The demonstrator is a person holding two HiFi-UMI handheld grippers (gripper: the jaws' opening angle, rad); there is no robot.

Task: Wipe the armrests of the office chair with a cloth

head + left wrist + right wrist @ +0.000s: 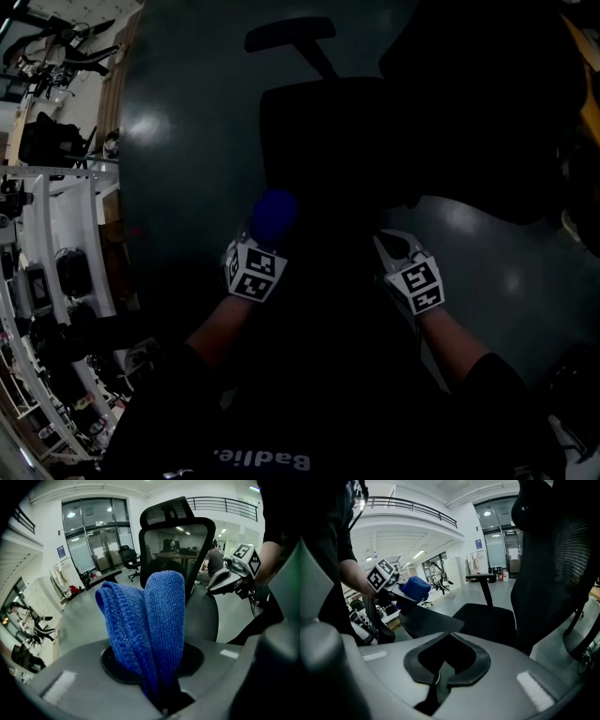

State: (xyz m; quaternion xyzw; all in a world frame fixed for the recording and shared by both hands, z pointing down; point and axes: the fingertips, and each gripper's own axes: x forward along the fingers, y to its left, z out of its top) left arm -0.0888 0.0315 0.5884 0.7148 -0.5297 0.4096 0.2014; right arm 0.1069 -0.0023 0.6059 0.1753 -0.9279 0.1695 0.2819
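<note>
The black office chair [328,131] stands in front of me on a dark floor, its far armrest [289,33] up on a post. My left gripper [267,234] is shut on a folded blue cloth [274,214], which stands up between the jaws [150,620]. Behind the cloth are the chair's mesh back [176,541] and seat [201,616]. My right gripper [394,246] is shut with nothing in it [447,639]. Its view shows the near armrest [426,620], the far armrest [480,577], the left gripper [393,585] and the cloth [415,588] over the near armrest.
White shelving with equipment [56,262] lines the left side, with an exercise bike [56,52] beyond it. Another office chair [129,557] stands far off by glass doors. The chair's tall back [553,573] rises close on the right.
</note>
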